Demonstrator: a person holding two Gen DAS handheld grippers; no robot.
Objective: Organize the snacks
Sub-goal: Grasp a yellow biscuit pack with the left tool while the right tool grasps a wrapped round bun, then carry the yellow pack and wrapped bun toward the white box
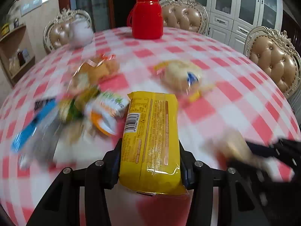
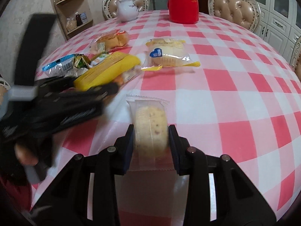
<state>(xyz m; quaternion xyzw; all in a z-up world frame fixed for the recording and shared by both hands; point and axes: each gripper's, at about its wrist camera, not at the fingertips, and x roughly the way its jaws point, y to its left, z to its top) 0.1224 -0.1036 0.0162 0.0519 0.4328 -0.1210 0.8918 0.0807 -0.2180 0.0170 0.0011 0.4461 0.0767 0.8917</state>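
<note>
Left wrist view shows the left gripper point(image 1: 150, 160) clamped on a long yellow foil snack packet point(image 1: 150, 139), barcode side up, held just above the pink-and-white checked tablecloth point(image 1: 235, 98). Everything beyond it is blurred. Just ahead and to the left lies a loose heap of small wrapped snacks point(image 1: 75, 109), with an orange-wrapped cake point(image 1: 99, 69) behind it and a clear-wrapped sponge cake with yellow ends point(image 1: 180, 79) apart to the right. A red plastic flask point(image 1: 146, 15) stands at the far edge.

From the right wrist view, the right gripper point(image 2: 151, 143) pinches a round pale cake in a clear wrapper point(image 2: 150, 130), on edge between the jaws, near the table's front. The yellow packet point(image 2: 109, 69) hangs over the near edge of the heap point(image 2: 75, 64), so the step in hand looks like gathering snacks into one group. A white ceramic teapot point(image 2: 128, 9) sits far back.

Next, I judge, the left should lower the packet beside the heap and let go; the right then carries its cake over without colliding with the left tool.
</note>
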